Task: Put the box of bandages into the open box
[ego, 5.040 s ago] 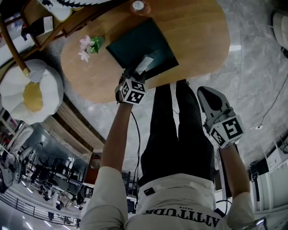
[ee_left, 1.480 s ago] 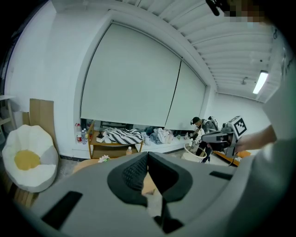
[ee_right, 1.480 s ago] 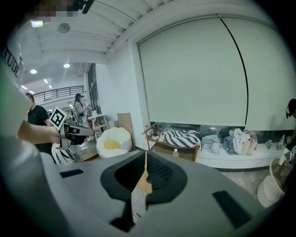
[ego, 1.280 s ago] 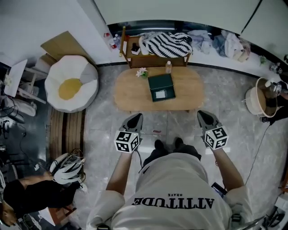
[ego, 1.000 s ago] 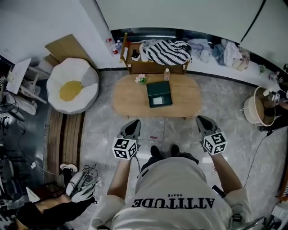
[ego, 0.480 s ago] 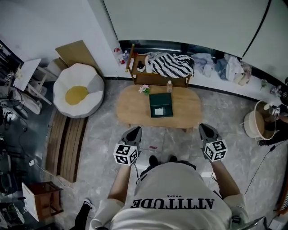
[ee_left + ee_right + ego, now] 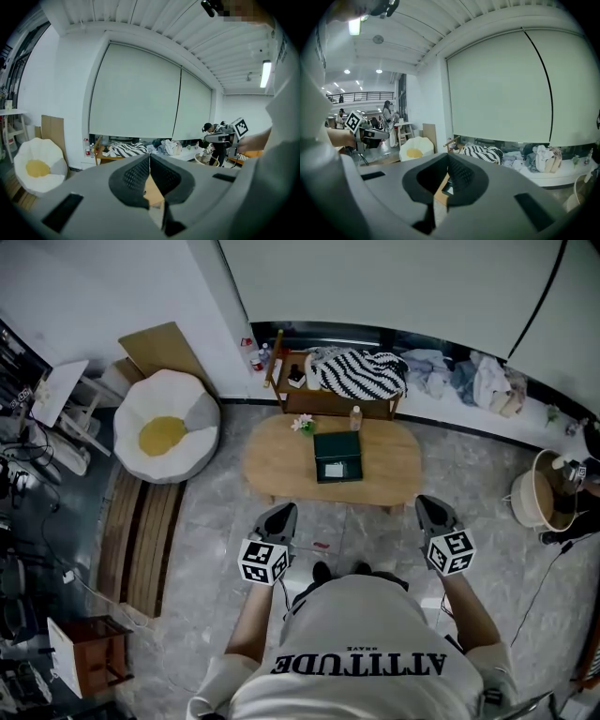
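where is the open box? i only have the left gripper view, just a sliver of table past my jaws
observer: The head view shows the box at the middle of the table, ahead of you.
operator: anything in it
observer: A small white item lies inside. It is too small to tell whether it is the bandages.
operator: and the right gripper
observer: The right gripper is shut with nothing between its jaws, going by its own view.
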The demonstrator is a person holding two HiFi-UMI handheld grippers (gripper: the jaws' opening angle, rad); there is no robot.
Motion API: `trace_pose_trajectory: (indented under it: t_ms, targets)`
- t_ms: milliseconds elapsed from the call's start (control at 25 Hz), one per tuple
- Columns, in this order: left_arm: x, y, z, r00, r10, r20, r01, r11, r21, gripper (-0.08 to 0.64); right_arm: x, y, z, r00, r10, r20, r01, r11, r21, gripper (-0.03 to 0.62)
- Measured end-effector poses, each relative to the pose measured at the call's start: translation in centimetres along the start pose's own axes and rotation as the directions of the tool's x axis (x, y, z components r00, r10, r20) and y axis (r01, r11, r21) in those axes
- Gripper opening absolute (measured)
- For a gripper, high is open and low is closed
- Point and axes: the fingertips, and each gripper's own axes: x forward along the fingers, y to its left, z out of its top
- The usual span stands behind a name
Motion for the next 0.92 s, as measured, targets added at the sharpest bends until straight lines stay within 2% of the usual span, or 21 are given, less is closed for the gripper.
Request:
trace_pose_trajectory:
  t_ms: [920]
  targets:
    - [-0.6,1.6,0.2,1.000,0.013,0.008,-0.013,1.000,-0.012,0.021,1.1,0.4,0.8,1.000,-0.016,0.015,0.015,1.000,0.022,0.020]
